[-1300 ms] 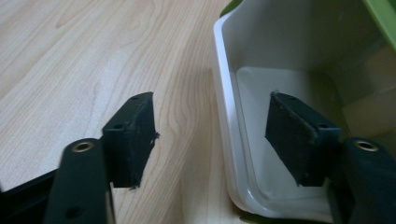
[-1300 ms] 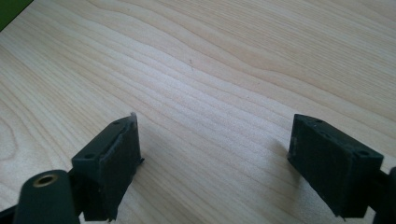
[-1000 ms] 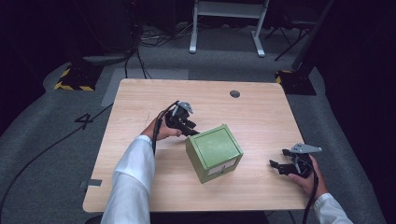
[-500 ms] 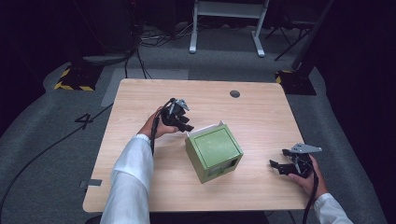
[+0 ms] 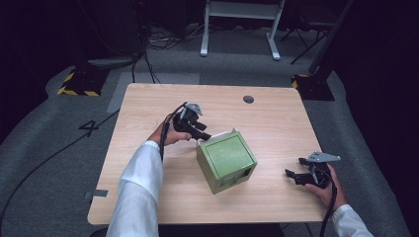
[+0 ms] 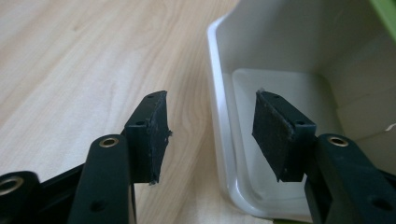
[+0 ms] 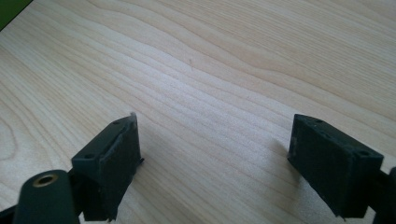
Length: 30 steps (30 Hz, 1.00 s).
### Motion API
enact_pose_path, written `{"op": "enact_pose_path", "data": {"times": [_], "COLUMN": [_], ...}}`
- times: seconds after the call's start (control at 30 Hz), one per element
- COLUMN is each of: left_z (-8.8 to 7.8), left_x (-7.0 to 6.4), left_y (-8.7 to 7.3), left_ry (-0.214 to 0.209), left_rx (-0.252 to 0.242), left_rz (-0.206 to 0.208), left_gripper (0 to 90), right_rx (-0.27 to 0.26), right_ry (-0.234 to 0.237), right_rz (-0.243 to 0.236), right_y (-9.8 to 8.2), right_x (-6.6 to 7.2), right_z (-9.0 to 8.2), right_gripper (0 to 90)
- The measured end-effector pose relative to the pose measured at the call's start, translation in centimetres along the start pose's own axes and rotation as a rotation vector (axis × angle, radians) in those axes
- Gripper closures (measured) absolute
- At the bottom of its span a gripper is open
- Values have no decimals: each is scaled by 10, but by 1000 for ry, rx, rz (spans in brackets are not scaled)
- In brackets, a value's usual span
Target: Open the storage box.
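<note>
Lower right of the high view: right gripper (image 5: 295,176), held in a hand (image 5: 330,186) near the table's (image 5: 276,123) front edge, jaws spread wide over bare wood and holding nothing, well apart from the box. Centre of the frame: green box (image 5: 226,161), standing turned at an angle, with a white flap (image 5: 221,135) raised at its upper-left edge. Left of centre, just beyond: left gripper (image 5: 206,137), jaws spread, one on each side of that white flap's edge without closing on it.

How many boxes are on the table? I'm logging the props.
1: a green cardboard box with a white flap sits mid-table on the light wooden table; others could hide behind it.
</note>
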<state>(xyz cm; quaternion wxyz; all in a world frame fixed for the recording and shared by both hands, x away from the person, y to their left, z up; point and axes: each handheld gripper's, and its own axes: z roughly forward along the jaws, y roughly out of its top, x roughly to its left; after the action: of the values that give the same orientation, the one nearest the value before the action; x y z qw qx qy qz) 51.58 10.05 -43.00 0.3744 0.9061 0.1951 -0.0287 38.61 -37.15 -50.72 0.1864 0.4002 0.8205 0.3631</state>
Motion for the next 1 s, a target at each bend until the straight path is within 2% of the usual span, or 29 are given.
{"op": "enact_pose_path", "data": {"times": [0.03, 0.13, 0.17, 0.2, 0.27, 0.3, 0.33, 0.53, 0.63, 0.7, 0.73, 0.83, 1.0], "left_z": [2, 4, 6, 7, 12, 15, 18, 20, 17, 14, 14, 8, 3], "left_x": [0, 0, -1, -2, -5, -5, -5, -1, 1, 5, 5, 13, 20], "left_y": [1, 1, 4, 5, 7, 7, 7, 5, 3, 1, 1, -6, -12], "left_ry": [-14, -9, 8, 7, 62, 60, 49, 50, 69, 102, 102, 132, 154], "left_rx": [-9, 4, 32, 39, 88, 113, 119, 112, 101, 109, 109, 109, 116], "left_rz": [1, 0, 25, 34, 39, 34, 45, 28, 28, 28, 28, -11, -23], "left_gripper": [465, 483, 492, 508, 547, 531, 541, 526, 530, 542, 546, 542, 547], "right_rx": [0, 0, 0, 0, 0, 0, 0, 0, 0, 0, 0, 0, 0], "right_ry": [0, 0, 0, 0, 0, 0, 0, 0, 0, 0, 0, 0, 0], "right_rz": [0, 0, 0, 0, 0, 0, 0, 0, 0, 0, 0, 0, 0], "right_y": [0, 0, 0, 0, 0, 0, 0, 0, 0, 0, 0, 0, 0], "right_x": [0, 0, 0, 0, 0, 0, 0, 0, 0, 0, 0, 0, 0], "right_z": [0, 0, 0, 0, 0, 0, 0, 0, 0, 0, 0, 0, 0], "right_gripper": [168, 167, 167, 167, 167, 167, 167, 167, 167, 167, 167, 167, 167]}}
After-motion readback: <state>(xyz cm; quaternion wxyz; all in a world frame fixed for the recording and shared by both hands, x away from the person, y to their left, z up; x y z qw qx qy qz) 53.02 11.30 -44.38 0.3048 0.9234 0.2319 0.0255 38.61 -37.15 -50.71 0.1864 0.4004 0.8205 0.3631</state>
